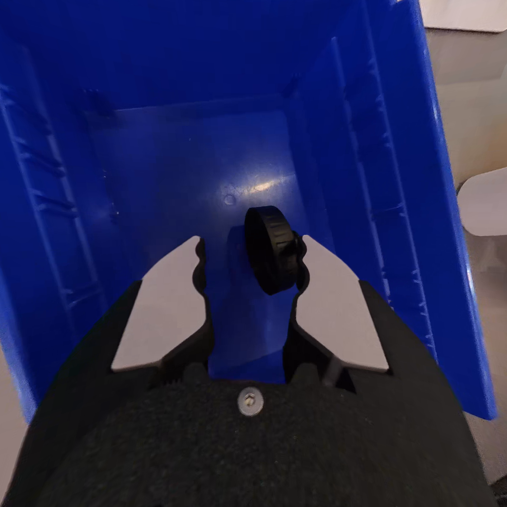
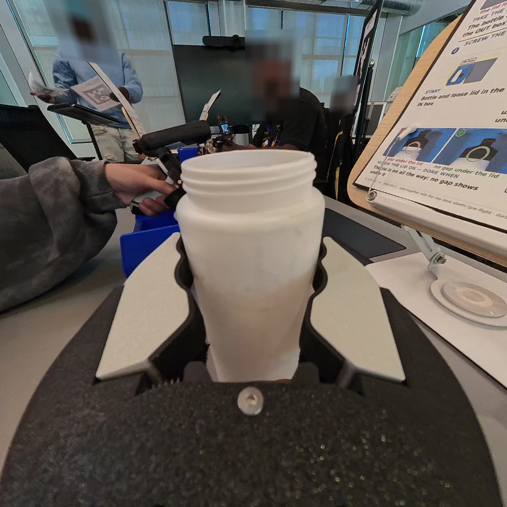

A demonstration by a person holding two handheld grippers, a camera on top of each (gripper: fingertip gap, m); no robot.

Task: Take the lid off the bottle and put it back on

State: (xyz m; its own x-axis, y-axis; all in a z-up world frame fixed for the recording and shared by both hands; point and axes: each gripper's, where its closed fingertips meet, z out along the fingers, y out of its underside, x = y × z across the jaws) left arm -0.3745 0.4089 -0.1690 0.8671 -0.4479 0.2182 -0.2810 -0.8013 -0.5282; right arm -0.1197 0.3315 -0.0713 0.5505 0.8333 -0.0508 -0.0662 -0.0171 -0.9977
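Left wrist view: black lid point(image 1: 270, 251) on edge inside blue bin point(image 1: 384, 192), being retrieved.
Left gripper point(image 1: 251, 263) is spread, one pad touching the lid; closing and lifting are called for, while the right gripper point(image 2: 251, 277) is clamped on the open white bottle point(image 2: 251, 233).

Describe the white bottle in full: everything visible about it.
The white bottle is an opaque, matte, plastic-looking jar with a wide open mouth, no lid on it. Screw threads ring its short neck above a rounded shoulder; the body is straight and cylindrical. It stands upright, clamped at mid-body between the two fingers of the right gripper, whose dark inner pads press on both sides. Its base is hidden behind the gripper. The blue bin sits behind it to the left.
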